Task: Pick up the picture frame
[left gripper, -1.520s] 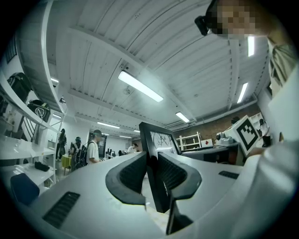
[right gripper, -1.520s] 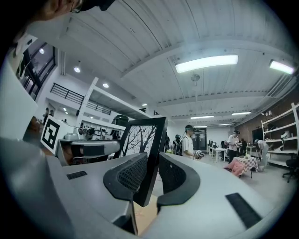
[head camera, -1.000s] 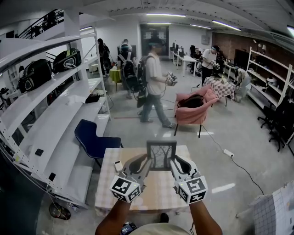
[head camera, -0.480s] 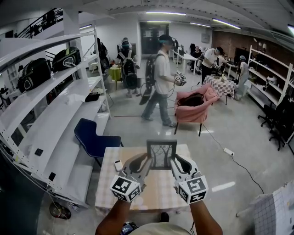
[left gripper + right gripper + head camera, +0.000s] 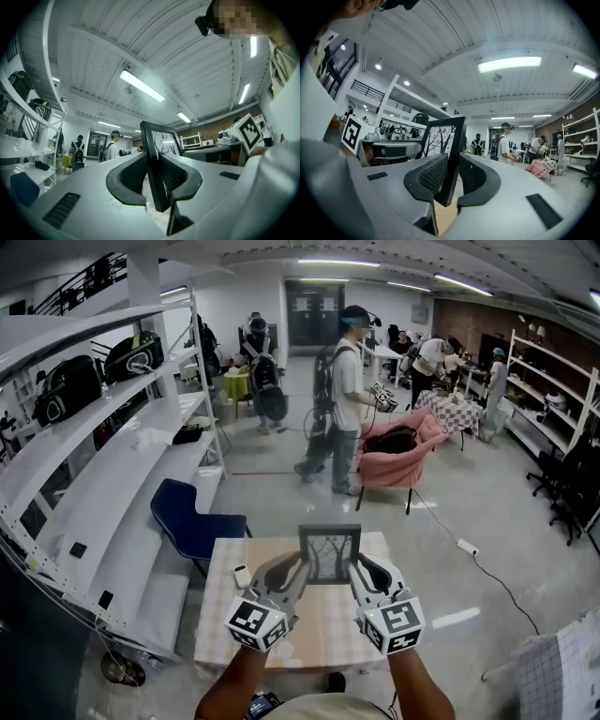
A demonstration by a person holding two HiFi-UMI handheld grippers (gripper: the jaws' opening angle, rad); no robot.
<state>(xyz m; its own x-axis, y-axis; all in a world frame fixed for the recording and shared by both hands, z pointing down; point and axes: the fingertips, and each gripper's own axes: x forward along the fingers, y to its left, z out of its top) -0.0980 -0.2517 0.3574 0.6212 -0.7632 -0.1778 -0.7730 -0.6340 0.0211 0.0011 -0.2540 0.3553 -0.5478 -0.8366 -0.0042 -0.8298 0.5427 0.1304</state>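
**Pinching the picture frame from both sides, with the lift itself the step in hand**

Looking steeply down on a checked worktop (image 5: 225, 615), with a blue chair (image 5: 192, 521) just beside its far left corner. Standing upright over the far middle of that worktop: the picture frame (image 5: 330, 557), dark-rimmed, showing a bare-branched tree. Clamped on its left edge, the left hand-held gripper (image 5: 298, 570); clamped on its right edge, the right hand-held gripper (image 5: 358, 570). Seen along each set of jaws, the same on both sides: shut onto the thin rim, one pad on the front face and one on the back, with a lower corner of the frame poking out below the pads. Lying near the left hand-held gripper but apart from it, a small white object (image 5: 241, 577).

Judging from this, done with the grasp and at or just into the lift. Cannot tell whether the bottom edge touches the worktop or hangs just above it.

Calling next, most likely, for raising both sides together, level and at one pace. Worth keeping the squeeze even, since a thin rim held only at its edges probably twists or slips if one side leads.
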